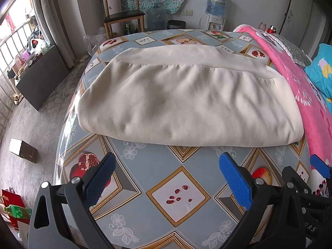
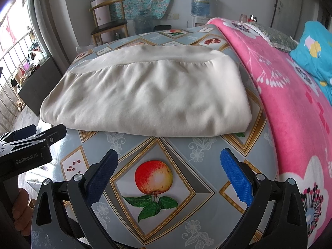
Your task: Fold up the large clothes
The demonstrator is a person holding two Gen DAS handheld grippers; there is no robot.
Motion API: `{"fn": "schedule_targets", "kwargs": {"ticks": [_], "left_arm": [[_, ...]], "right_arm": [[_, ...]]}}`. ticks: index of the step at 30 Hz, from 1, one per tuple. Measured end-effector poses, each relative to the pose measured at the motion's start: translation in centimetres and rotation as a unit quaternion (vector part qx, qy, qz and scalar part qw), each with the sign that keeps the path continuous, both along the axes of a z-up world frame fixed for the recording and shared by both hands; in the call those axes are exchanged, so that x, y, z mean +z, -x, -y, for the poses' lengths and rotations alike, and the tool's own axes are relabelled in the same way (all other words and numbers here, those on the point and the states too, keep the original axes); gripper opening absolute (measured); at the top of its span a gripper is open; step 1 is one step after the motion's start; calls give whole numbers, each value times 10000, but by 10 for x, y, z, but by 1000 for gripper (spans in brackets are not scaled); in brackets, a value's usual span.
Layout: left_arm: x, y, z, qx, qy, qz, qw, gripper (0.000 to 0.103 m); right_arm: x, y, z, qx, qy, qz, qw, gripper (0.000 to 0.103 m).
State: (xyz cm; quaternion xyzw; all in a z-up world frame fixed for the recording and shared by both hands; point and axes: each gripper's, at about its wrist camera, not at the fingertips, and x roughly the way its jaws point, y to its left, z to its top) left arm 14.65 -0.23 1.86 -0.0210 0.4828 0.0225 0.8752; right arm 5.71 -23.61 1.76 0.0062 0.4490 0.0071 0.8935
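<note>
A cream garment (image 1: 186, 99) lies folded into a thick rectangle on the fruit-patterned tablecloth (image 1: 178, 195), with a lower layer sticking out along its far edge. The right wrist view shows the same garment (image 2: 149, 95) on the tablecloth (image 2: 186, 161). My left gripper (image 1: 166, 178) stands open above the bare cloth just short of the garment's near fold, with nothing between its blue pads. My right gripper (image 2: 168, 174) is open too, over a printed apple, equally short of the fold and holding nothing. Each gripper shows at the edge of the other's view.
A pink floral blanket (image 2: 290, 95) runs along the table's right side, with a blue cushion (image 2: 315, 47) beyond it. Behind the table stand a wooden chair (image 1: 122, 14) and a water dispenser (image 1: 215, 10). A small box (image 1: 22, 149) sits on the floor at left.
</note>
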Motion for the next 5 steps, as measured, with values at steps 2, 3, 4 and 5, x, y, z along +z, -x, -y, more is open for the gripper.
{"fn": "schedule_targets", "kwargs": {"ticks": [2,3,4,5], "left_arm": [[-1,0,0,2,0,0,10000,98],[-1,0,0,-1,-1,-2,10000,98],[-1,0,0,6,-1,-2,10000,98],[-1,0,0,9,-1,-2,10000,98]], "right_arm": [[0,0,-1,0,-2,-1,10000,96],[-1,0,-1,3,4,-4,10000,96],[-1,0,-1,5,8,-5,10000,96],[-1,0,-1,5,8,-5,10000,96]]}}
